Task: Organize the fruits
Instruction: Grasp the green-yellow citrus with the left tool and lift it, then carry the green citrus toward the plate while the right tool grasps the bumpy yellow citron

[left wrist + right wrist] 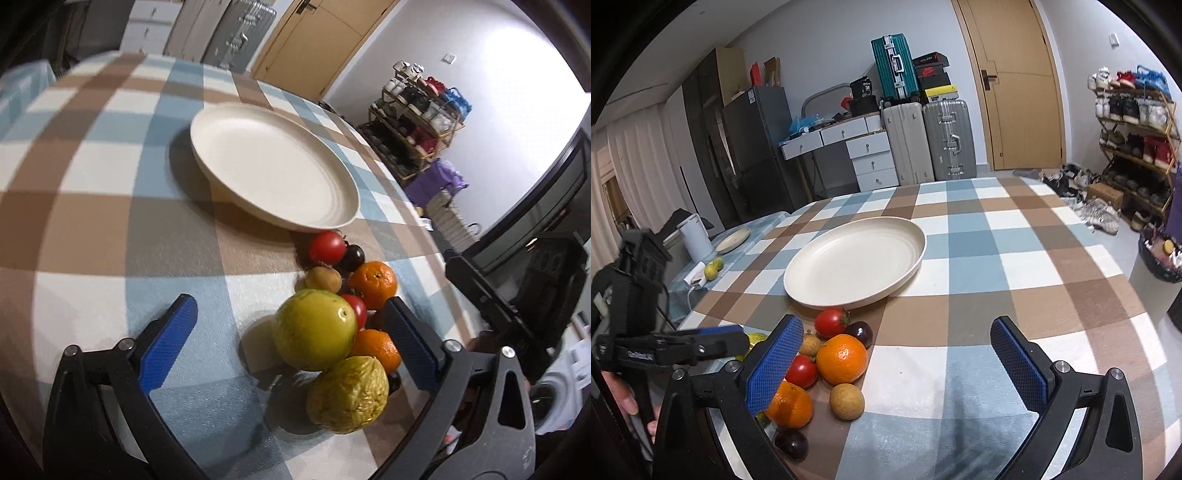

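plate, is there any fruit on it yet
No, the cream plate is bare; the tomato and orange sit on the tablecloth beside it.

- The left gripper is reaching forward and tilting downward, its two blue-padded fingers spreading wide apart and gripping nothing.
- In the right wrist view, the left gripper is showing from the side at the left edge, its black body extending rightward.
- A bare hand is wrapping around that tool's handle, fingers curling at the lower left.
- The right gripper is pointing forward, level, its blue-padded fingers standing wide apart, gripping nothing.
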A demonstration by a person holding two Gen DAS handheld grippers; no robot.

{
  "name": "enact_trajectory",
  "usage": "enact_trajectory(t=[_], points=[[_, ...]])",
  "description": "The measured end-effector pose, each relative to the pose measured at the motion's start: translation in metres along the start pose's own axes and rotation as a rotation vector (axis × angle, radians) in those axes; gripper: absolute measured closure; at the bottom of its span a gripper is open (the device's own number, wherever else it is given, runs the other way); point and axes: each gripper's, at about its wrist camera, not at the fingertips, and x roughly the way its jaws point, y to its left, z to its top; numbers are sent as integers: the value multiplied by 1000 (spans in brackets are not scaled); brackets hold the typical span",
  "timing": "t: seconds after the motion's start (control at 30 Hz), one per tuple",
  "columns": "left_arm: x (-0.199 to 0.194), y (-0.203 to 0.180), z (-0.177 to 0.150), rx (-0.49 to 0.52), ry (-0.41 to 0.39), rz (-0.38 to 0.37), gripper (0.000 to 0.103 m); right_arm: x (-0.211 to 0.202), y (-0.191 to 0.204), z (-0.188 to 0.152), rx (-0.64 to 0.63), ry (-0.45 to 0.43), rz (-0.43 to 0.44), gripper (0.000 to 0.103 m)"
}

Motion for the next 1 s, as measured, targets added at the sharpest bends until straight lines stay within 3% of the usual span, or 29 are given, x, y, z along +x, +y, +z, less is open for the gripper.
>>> enact_trajectory(t=[0.07,0.17,0.23,0.37,0.4,0.57,0.77,1.0], points=[[3,5,1,-10,4,-21,7,3,-1,0,1,5,2,0],[8,9,6,-12,17,-52,17,5,0,0,-1,12,9,0],[12,11,9,-13,30,-69,32,6,0,0,0,14,15,0],[17,6,8,7,59,-94,48,8,1,0,-6,15,17,0],[18,3,8,20,63,-107,57,8,2,0,-7,17,17,0],[20,-5,10,54,61,-93,57,8,3,1,-13,20,17,0],[8,2,11,21,30,-92,57,3,9,1,-38,24,43,0],[-17,13,18,5,-22,-94,57,-10,29,-1,-97,10,144,0]])
